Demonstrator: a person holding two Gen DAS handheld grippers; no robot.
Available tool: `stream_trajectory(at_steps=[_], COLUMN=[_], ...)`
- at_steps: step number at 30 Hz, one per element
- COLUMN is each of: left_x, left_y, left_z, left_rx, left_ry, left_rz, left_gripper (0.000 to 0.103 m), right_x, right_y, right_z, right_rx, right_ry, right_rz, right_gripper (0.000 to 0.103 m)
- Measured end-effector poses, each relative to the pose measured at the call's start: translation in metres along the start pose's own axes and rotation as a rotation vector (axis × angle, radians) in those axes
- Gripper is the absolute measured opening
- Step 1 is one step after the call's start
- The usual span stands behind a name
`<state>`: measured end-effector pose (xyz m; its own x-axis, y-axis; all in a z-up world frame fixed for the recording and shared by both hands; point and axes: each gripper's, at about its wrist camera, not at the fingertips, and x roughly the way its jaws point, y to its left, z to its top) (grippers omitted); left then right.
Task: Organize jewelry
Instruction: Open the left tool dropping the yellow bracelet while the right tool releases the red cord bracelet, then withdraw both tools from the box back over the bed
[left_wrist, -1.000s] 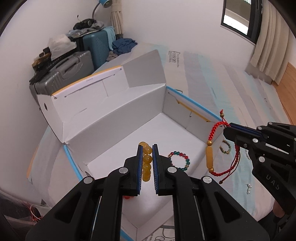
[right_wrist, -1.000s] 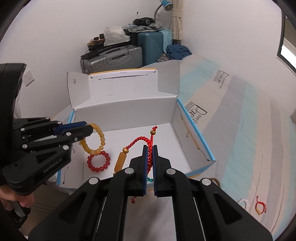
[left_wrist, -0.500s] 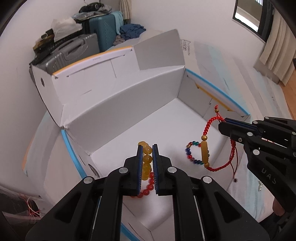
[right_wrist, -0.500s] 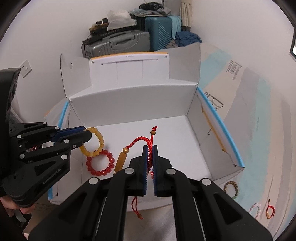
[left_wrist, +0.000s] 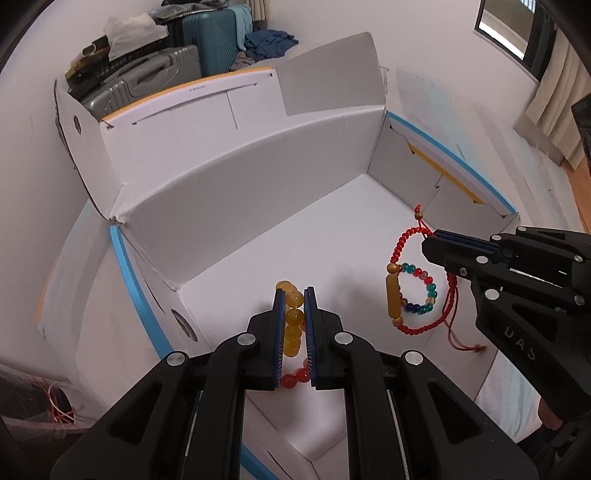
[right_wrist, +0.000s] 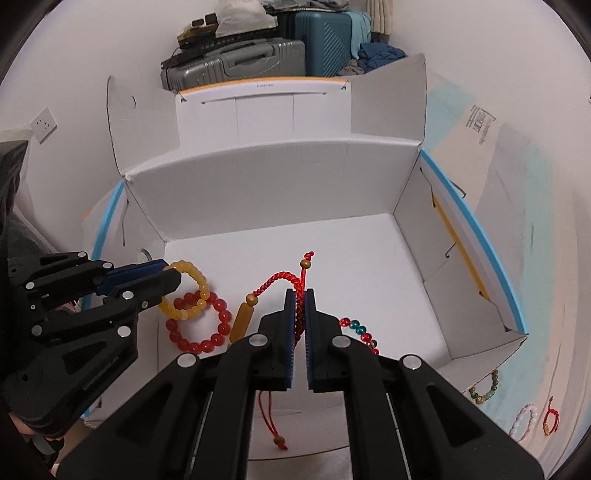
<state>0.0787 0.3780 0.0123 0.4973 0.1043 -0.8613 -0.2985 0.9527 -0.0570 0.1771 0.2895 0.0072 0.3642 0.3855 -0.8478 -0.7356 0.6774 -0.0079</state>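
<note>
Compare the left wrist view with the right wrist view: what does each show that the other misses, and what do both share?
Left wrist only: a window with a curtain.
Right wrist only: a wall socket and three bracelets lying outside the box.
Both: the white box, the yellow bead bracelet, the red cord bracelet, and suitcases.

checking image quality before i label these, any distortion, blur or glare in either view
Left wrist view: fisheye bends the white box walls, dark vignette in the corners, bright window glare top right, beads sharp. Right wrist view: same curved edges, soft even light, faint shadows on the box floor, no motion blur.
</note>
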Motion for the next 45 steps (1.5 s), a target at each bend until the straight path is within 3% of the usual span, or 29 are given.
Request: stream_trajectory(at_steps=[9, 14, 15, 16, 17, 18, 20, 21, 22, 24, 33, 38, 42, 45], left_x=[0.009, 0.01, 0.009, 0.009, 0.008, 0.007, 0.003, 0.0, -0.003, -0.006, -0.023, -0.034, -0.042, -0.047], left_y=[-0.006, -0.004, -0.004, -0.005, -0.006, -0.009, -0.009, -0.006, -0.003, -0.002, -0.01, -0.019, -0.029, -0.038], left_z=[-0.003, -0.001, -0.001, 0.0, 0.001, 0.002, 0.004, 0.005, 0.006, 0.009, 0.014, 0.014, 0.015, 0.015], left_rx=[0.02, 0.002, 0.002, 0.004, 0.011, 0.019, 0.009, -0.006, -0.023, -0.022, -0.007, 0.003, 0.006, 0.016], left_ry=[0.005, -0.009, -0.014, -0.017, -0.02, -0.025, -0.047, -0.063, -0.078, -0.088, -0.122, -0.135, -0.143, -0.152], left_rz=[0.004, -0.001, 0.0, 0.001, -0.001, 0.011, 0.057, 0.056, 0.048, 0.059, 0.104, 0.123, 0.128, 0.129], left_gripper=[0.01, 0.015, 0.018, 0.027, 0.038, 0.041, 0.071, 0.078, 0.087, 0.089, 0.096, 0.097, 0.097, 0.097], right_x=[0.021, 0.029, 0.03, 0.03, 0.029, 0.027, 0.026, 0.026, 0.025, 0.02, -0.016, -0.036, -0.054, -0.067], right_y=[0.001, -0.002, -0.003, -0.004, -0.004, -0.005, -0.009, -0.013, -0.017, -0.023, -0.036, -0.044, -0.055, -0.064], right_z=[-0.009, -0.012, -0.012, -0.013, -0.013, -0.014, -0.014, -0.015, -0.015, -0.015, -0.016, -0.02, -0.026, -0.031], right_rx=[0.0, 0.006, 0.008, 0.01, 0.009, 0.007, 0.011, 0.023, 0.031, 0.045, 0.048, 0.053, 0.076, 0.082], right_ry=[0.055, 0.074, 0.075, 0.073, 0.062, 0.044, 0.04, 0.042, 0.04, 0.022, -0.051, -0.082, -0.117, -0.133], right_rz=[-0.004, -0.013, -0.017, -0.023, -0.033, -0.044, -0.072, -0.065, -0.058, -0.057, -0.083, -0.104, -0.119, -0.136], right_gripper=[0.007, 0.007, 0.016, 0.04, 0.047, 0.052, 0.052, 0.053, 0.061, 0.07, 0.075, 0.082, 0.093, 0.093])
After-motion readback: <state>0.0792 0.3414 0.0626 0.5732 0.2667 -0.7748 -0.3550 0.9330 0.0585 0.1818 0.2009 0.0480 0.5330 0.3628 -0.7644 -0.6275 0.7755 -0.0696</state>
